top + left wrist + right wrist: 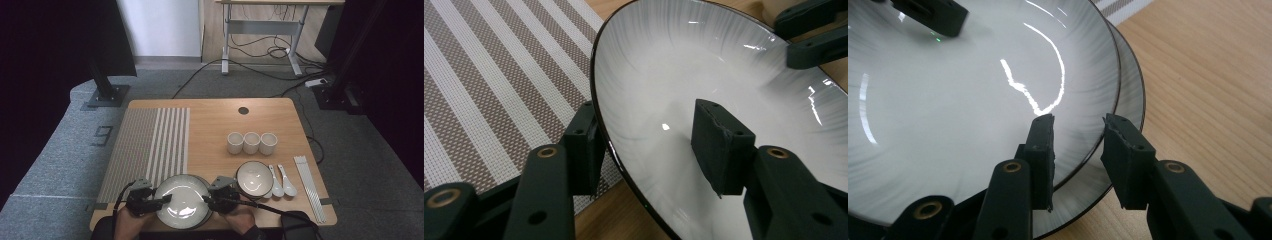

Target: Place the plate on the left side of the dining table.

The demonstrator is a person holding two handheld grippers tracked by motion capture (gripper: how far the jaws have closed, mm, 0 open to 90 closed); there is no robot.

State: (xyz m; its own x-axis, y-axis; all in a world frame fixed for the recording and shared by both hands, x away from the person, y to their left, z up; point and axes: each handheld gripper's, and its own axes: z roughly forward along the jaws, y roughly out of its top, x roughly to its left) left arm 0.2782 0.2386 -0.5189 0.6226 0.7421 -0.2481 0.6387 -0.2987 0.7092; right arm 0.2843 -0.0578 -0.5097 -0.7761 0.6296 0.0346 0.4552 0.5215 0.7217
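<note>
High view: 2 stacked plates (182, 200) sit at the table's (215, 125) near edge, just right of the striped mat (145, 145). Left gripper (161, 201) and right gripper (209, 200) each straddle the top plate's rim, jaws part-closed with gaps showing, not yet pinching. Glazed ceramic looks heavy, slippery, breakable; best gripped at opposite rims.

- A striped placemat (145, 150) lies on the wooden table's (215, 120) left half.
- Three white cups (251, 143) stand in a row.
- A small bowl (254, 178), two spoons (281, 181) and chopsticks (309, 186) lie at the right.
</note>
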